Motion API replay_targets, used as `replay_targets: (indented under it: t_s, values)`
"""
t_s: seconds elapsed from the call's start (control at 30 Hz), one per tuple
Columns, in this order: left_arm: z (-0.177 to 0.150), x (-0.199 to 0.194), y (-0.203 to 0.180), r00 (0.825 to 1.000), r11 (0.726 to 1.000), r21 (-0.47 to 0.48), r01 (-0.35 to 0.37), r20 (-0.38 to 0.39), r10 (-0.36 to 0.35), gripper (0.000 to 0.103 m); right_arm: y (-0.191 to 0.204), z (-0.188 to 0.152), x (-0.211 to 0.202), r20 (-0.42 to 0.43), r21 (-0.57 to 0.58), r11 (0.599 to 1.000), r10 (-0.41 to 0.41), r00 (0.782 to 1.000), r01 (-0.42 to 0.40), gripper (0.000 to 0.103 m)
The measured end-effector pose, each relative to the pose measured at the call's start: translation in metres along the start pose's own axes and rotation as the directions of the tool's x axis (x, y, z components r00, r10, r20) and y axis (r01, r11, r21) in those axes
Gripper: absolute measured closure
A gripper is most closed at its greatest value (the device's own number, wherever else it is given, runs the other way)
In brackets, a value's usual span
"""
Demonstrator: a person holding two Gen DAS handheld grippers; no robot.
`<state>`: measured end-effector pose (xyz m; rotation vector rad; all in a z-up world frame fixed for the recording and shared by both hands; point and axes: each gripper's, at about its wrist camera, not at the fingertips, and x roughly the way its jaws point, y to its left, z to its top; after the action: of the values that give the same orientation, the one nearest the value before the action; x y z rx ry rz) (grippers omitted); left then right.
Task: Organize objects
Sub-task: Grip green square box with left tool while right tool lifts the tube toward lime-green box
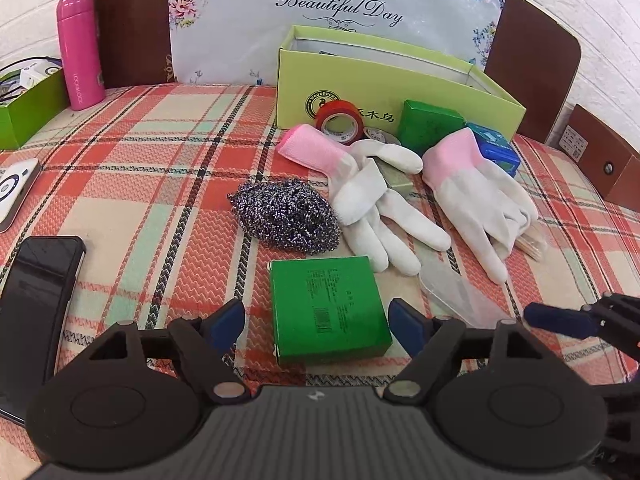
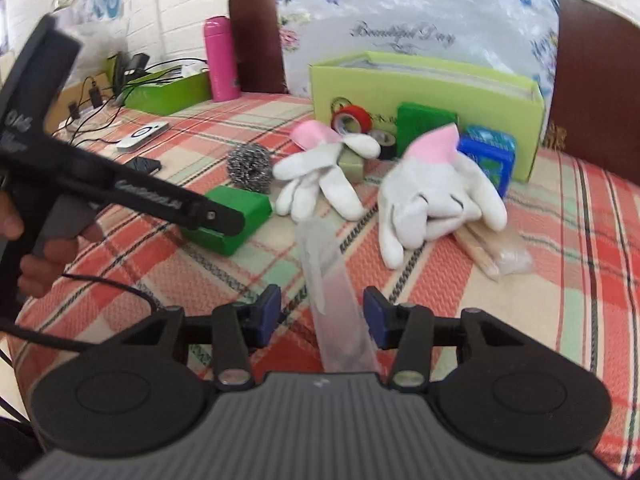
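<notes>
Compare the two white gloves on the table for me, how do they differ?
The left glove lies with its fingers spread out, its pink cuff pointing at the red tape; the right glove has fingers bunched together. The left glove drapes over a small greenish block, while the right glove's fingertips cover a bundle of wooden sticks. Both are white with pink cuffs.

Background stuff: the table has a red, cream and mint plaid cloth (image 1: 160,168). A pink flask (image 1: 78,50) stands upright at the far left, just beside a dark brown chair back (image 1: 132,20), with a second chair back (image 1: 532,48) off to the right. Between them is a floral plastic sheet (image 1: 340,0) that says "Beautiful Day". The far-left green tray (image 1: 28,116) has black cables (image 2: 100,96) trailing around it. Nearer, there's a white gadget (image 1: 12,192) and a black phone (image 1: 36,280) lying flat. White brick wall (image 1: 24,0) behind.
</notes>
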<state>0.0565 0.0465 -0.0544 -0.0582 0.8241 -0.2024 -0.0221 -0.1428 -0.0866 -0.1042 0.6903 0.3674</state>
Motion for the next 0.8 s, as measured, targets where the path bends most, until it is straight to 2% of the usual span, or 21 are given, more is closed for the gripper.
replay_targets:
  t_s: [0.1,0.27,0.33,0.4,0.47,0.53,0.57,0.7,0.8]
  values:
    - [0.001,0.004,-0.004,1.0,1.0,0.001,0.003,-0.005,-0.003,0.021,0.005,0.002,0.004,0.004,-0.046,0.997,-0.056,0.998,0.056,0.054]
    - [-0.001,0.011,-0.008,1.0,1.0,0.007,0.014,0.001,-0.014,0.021,0.01,-0.004,0.013,-0.019,-0.075,0.996,-0.054,0.998,0.052,0.055]
    - [0.0,0.013,-0.008,1.0,1.0,0.01,0.016,0.004,-0.016,0.022,0.012,-0.006,0.014,-0.015,-0.072,0.996,-0.052,0.999,0.051,0.059]
    - [0.001,0.015,-0.009,1.0,1.0,0.016,0.01,0.009,-0.01,0.022,0.011,-0.005,0.015,-0.016,-0.059,0.997,-0.041,0.999,0.04,0.072]
    - [0.001,0.017,-0.012,1.0,1.0,0.028,-0.005,0.018,0.004,0.022,0.011,-0.003,0.017,-0.017,-0.044,0.998,-0.033,0.999,0.033,0.076]
    - [0.0,0.018,-0.016,0.999,0.998,0.055,-0.021,0.027,0.019,0.029,0.013,-0.002,0.018,-0.01,-0.046,0.998,-0.04,0.999,0.04,0.076]
    - [0.0,0.017,-0.017,0.999,0.997,0.069,-0.027,0.035,0.025,0.038,0.013,-0.002,0.019,-0.008,-0.04,0.998,-0.041,0.999,0.041,0.076]
    - [0.003,0.007,-0.011,0.999,0.999,0.031,0.042,0.03,-0.043,0.039,0.004,0.001,0.009,0.033,0.052,0.998,-0.024,0.999,0.022,0.076]
    - [0.014,-0.008,-0.012,0.993,0.996,0.023,0.086,0.08,-0.088,0.039,-0.004,0.01,-0.005,0.096,0.094,0.995,-0.03,0.995,0.021,0.076]
